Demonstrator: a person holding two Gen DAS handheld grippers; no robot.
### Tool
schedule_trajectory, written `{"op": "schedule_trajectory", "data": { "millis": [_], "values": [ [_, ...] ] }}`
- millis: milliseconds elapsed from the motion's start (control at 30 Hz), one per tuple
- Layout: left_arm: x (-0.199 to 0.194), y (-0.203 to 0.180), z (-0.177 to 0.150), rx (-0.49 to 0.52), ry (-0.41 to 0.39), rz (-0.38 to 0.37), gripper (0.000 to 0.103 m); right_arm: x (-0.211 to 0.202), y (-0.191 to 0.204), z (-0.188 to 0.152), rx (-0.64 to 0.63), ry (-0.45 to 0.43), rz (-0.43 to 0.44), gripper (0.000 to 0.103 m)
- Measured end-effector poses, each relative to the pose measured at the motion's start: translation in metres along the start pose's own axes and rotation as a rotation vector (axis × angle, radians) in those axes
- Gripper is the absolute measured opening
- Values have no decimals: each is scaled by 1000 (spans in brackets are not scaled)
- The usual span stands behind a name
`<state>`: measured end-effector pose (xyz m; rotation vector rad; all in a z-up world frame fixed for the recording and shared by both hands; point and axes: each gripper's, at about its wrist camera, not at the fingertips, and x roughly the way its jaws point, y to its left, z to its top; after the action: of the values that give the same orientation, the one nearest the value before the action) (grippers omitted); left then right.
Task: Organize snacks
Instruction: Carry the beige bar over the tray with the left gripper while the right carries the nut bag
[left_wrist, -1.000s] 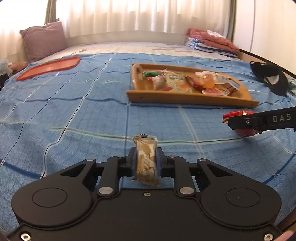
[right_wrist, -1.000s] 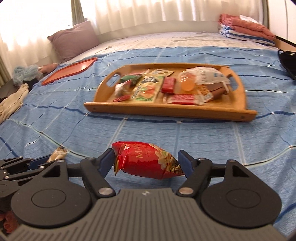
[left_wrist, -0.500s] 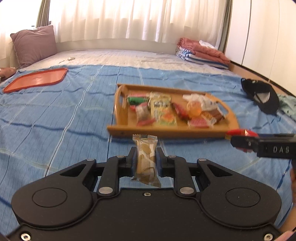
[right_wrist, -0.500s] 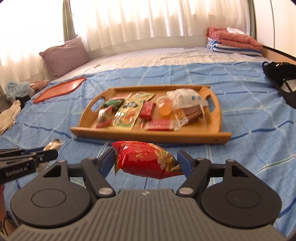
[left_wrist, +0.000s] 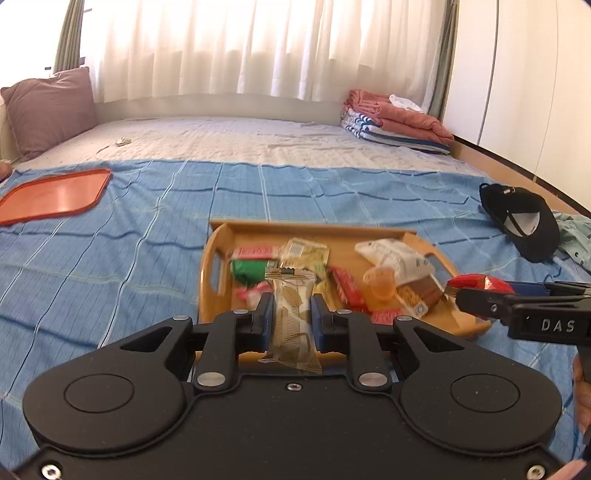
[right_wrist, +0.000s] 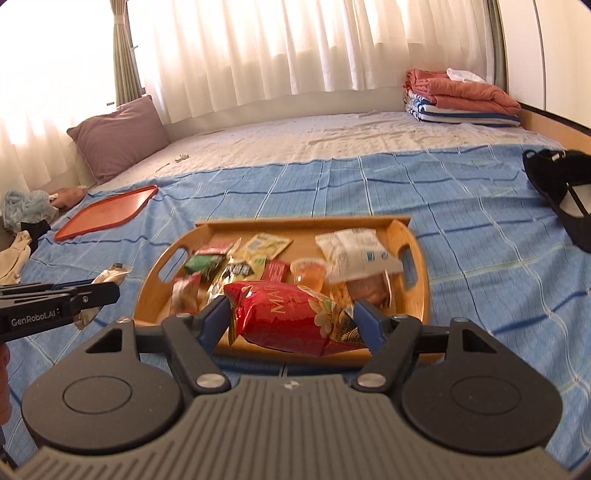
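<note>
Left wrist view first: the left gripper (left_wrist: 292, 317) is clamped tight on a slim tan snack bar (left_wrist: 291, 325), its blue pads pinching the clear wrapper on both sides, the bar standing on end between them. Right behind it sits the wooden tray (left_wrist: 207, 280) on the blue checked blanket (left_wrist: 147, 240), and it is crowded: a green packet (left_wrist: 248, 270), a yellow-green pouch (left_wrist: 306, 254), a red bar (left_wrist: 345, 290), an orange jelly cup (left_wrist: 382, 282) and a white packet (left_wrist: 393, 254). In from the right edge comes the right gripper (left_wrist: 480, 295), seen side-on, with the red chip bag (left_wrist: 476, 282) showing at its tip, near the tray's right end. Further off lie an orange tray (left_wrist: 55, 195) at left, a black cap (left_wrist: 524, 221) at right, a purple pillow (left_wrist: 48, 107) and folded blankets (left_wrist: 399, 122) at the back.

Over to the right wrist view: the right gripper (right_wrist: 291, 321) stands fairly wide, its pads pressed on either end of the red chip bag (right_wrist: 291, 321), which lies crosswise between them in front of the tray's near rim. The wooden tray (right_wrist: 417, 258) fills the middle, its snacks spread about. At the left edge the left gripper (right_wrist: 99, 295) reaches in with the snack bar (right_wrist: 110, 275) in its grip, over the blanket (right_wrist: 480, 240) just left of the tray.
</note>
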<state>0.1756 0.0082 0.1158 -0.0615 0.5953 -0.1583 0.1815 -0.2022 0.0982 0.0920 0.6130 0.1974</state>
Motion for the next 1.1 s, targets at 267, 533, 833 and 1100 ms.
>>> {"op": "schedule_trajectory", "data": {
  "millis": [267,533,833,1100],
  "values": [
    [35,-4,33,6,3,-7,20,27,-2,28,-6,1,-2,74],
    [74,4,53,-12,13,-8,20,51,-5,46,-3,3,-8,74],
    [134,17,67,-42,49,4,20,90,-16,64,33,19,-26,74],
    [186,28,65,-79,81,13,20,132,-12,66,4,51,-39,74]
  ]
}}
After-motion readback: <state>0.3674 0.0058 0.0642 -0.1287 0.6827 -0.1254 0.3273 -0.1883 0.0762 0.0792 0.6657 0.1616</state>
